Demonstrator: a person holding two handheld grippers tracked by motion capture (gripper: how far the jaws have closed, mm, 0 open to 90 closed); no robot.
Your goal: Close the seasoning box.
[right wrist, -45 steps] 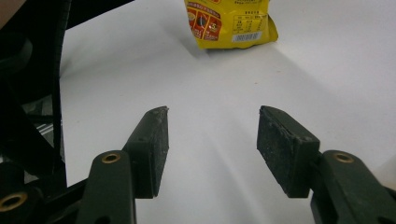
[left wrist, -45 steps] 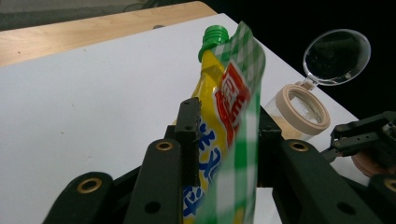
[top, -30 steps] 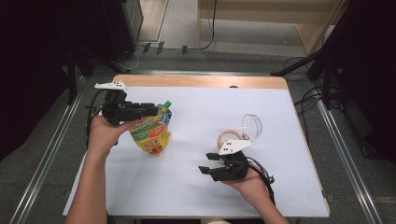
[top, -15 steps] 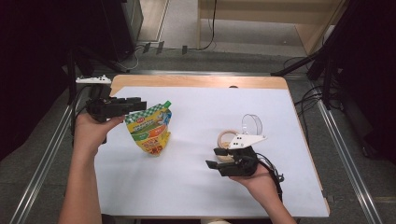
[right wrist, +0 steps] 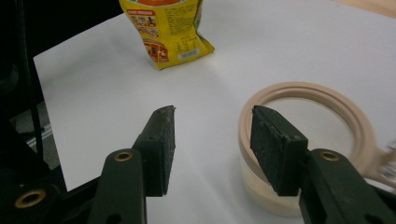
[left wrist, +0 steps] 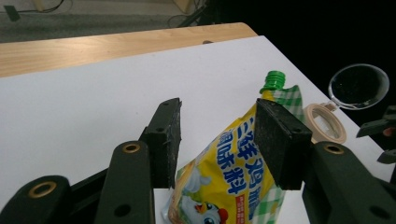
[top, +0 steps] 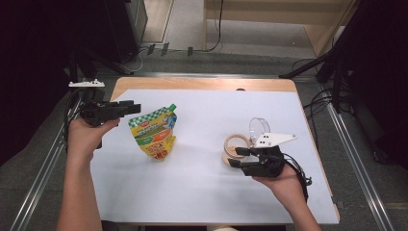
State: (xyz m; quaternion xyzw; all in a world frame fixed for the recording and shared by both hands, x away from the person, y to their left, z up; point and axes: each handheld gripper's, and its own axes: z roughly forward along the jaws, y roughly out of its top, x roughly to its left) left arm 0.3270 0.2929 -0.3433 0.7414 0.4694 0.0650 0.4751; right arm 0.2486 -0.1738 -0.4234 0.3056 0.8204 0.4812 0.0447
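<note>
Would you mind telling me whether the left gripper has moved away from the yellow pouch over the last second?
Yes. The left gripper has drawn back leftward off the pouch, toward the table's left edge, its jaws opening with nothing between them.

Both arms are left bare, no sleeves or gloves worn. The left gripper (top: 126,108) and right gripper (top: 239,158) are built all in black, each topped by a pale three-cornered plate with small holes punched in it. Brass-coloured rivets can be spotted on the jaw links, and the pads (left wrist: 279,140) are faced with rough black rubber. Thin black cables are trailed from both.
</note>
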